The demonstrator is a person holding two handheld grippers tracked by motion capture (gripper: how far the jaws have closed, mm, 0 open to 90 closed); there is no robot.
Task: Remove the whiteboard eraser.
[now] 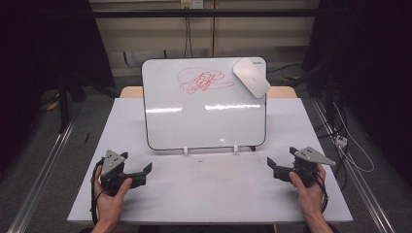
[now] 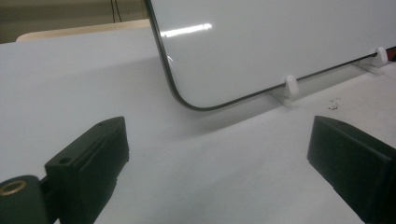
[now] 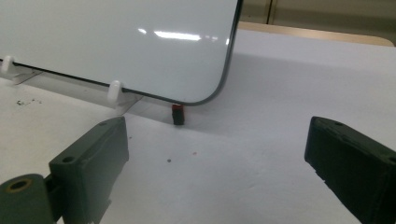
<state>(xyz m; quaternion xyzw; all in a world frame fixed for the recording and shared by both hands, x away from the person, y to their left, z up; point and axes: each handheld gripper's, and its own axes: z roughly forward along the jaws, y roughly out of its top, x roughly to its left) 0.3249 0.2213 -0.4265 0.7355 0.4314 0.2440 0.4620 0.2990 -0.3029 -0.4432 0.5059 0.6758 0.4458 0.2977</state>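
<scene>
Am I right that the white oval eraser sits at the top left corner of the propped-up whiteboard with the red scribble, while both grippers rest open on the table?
Not quite: the white oval eraser sits at the top right corner of the propped-up whiteboard, beside the red scribble, as the high view shows. The rest holds: the left gripper and right gripper rest open on the white table.

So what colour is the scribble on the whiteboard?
Red; the scribble on the whiteboard shows best in the high view.
</scene>
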